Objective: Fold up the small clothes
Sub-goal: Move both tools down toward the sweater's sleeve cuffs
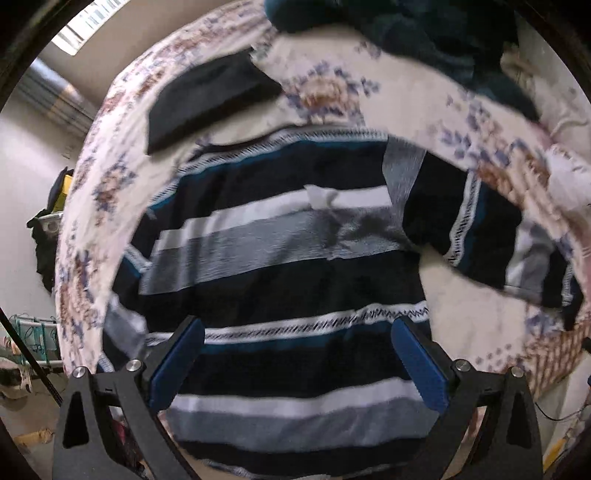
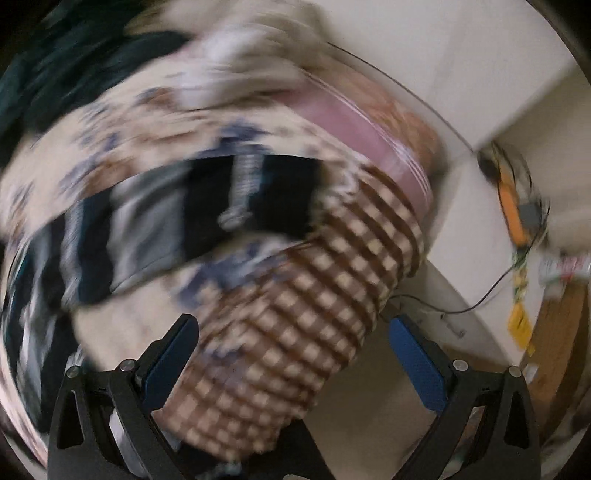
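A striped shirt (image 1: 280,251) in navy, grey, white and teal lies spread flat on a floral bedsheet (image 1: 325,92), one sleeve (image 1: 480,229) stretched to the right. My left gripper (image 1: 295,332) is open and empty, hovering over the shirt's lower part with its blue pads either side of the stripes. In the blurred right wrist view, my right gripper (image 2: 291,332) is open and empty over the bed's corner, above a brown checked cloth (image 2: 303,314). The shirt's sleeve (image 2: 236,199) lies ahead and to its left.
A folded black garment (image 1: 207,99) lies on the sheet beyond the shirt at upper left. A dark teal pile of clothes (image 1: 424,33) sits at the far edge. A pink striped cloth (image 2: 362,133) lies by the bed corner. Floor, cables and an orange object (image 2: 513,206) are to the right.
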A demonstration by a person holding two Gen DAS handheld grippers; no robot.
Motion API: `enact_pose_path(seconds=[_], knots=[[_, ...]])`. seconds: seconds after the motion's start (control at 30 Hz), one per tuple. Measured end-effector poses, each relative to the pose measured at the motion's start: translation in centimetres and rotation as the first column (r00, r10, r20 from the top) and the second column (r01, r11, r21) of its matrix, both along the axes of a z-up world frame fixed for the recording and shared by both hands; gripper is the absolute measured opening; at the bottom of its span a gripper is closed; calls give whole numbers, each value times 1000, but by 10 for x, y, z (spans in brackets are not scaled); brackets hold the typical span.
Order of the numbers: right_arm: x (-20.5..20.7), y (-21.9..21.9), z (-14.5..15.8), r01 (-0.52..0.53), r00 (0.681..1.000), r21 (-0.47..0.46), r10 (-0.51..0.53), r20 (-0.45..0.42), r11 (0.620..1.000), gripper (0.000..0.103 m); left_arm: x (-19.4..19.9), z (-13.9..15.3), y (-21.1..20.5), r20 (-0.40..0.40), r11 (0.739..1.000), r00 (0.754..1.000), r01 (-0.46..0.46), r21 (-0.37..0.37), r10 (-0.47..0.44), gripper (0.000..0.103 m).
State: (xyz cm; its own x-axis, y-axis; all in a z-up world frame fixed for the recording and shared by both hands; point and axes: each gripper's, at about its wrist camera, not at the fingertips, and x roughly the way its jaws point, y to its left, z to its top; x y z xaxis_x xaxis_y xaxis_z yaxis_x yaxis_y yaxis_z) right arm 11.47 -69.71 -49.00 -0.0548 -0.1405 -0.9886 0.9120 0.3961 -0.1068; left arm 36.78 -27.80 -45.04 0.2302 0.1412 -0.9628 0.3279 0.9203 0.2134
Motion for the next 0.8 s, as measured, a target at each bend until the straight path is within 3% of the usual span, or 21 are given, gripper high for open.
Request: enact_pose_path(seconds=[0.1,0.17,0.23,0.3,0.33,0.4,0.47,0.5,0.53,0.63,0.8], knots=[[-30,-37,-36,191,979,40,-194,71,981,103,15,-33,-13,-21,1000,1000,7,15,-7,103],[-42,-57,-61,311,933,108,-325,155,944,101,23,-51,-21,-32,1000,999,6,16,-5,103],[-45,-69,-80,378,890,161,-406,209,912,97,33,-62,-31,-44,1000,999,1,11,-1,103],[-40,-76,-96,401,867,194,-439,235,896,87,38,-68,-37,-42,1000,999,2,10,-1,103],[-33,-78,-103,391,865,200,-433,256,899,78,40,-70,-39,-40,1000,999,6,15,-5,103],[-12,-77,-109,337,892,166,-370,259,927,65,44,-70,-40,-35,1000,999,7,11,-7,103],[11,-70,-111,271,928,103,-288,236,957,33,49,-69,-36,-30,1000,1000,5,8,-5,103],[18,-67,-110,255,939,81,-267,217,964,28,52,-68,-33,-26,1000,1000,3,6,-2,103],[28,-66,-109,239,943,68,-249,222,968,14,55,-66,-29,-24,1000,1000,-4,4,4,103],[47,-52,-86,203,947,15,-201,252,979,10,63,-62,-7,-15,999,999,-39,0,39,103],[88,-16,-24,81,951,-83,-52,306,993,7,68,-53,44,17,993,993,-120,4,120,103]])
